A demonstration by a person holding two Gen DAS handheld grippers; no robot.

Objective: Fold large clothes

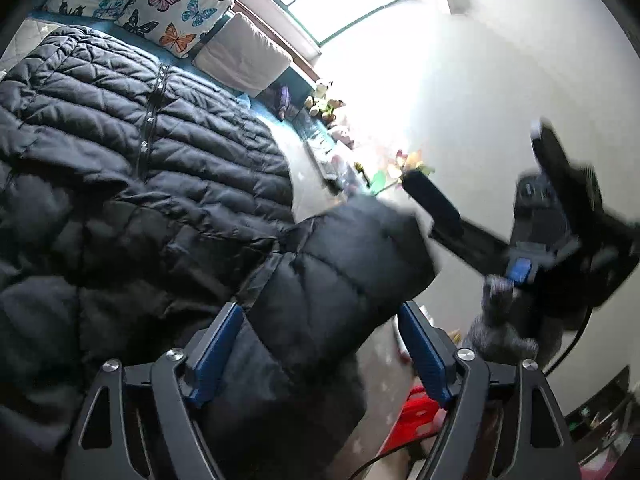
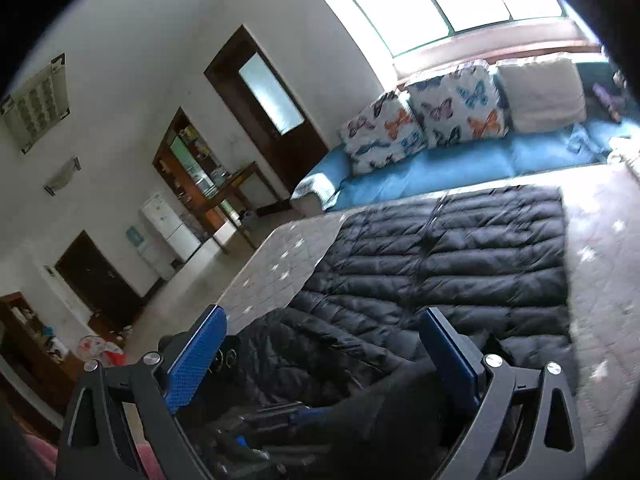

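Note:
A large black quilted puffer jacket (image 1: 120, 152) lies spread on a pale quilted mat; it also shows in the right wrist view (image 2: 460, 256). One sleeve (image 1: 340, 264) is raised off the mat and runs between the wide-apart blue pads of my left gripper (image 1: 320, 328), which is open around it. My right gripper (image 1: 472, 176) appears in the left wrist view, blurred, open, beside the sleeve's cuff. In its own view the right gripper (image 2: 320, 332) is open above the jacket's near end, with the left gripper's body just below it.
Butterfly cushions (image 2: 420, 120) and a white cushion (image 2: 540, 92) sit on a blue sofa (image 2: 440, 168) under the window. Soft toys (image 1: 324, 100) lie past the mat. A red object (image 1: 416, 412) is on the floor. A doorway and cabinets (image 2: 192, 168) stand to the left.

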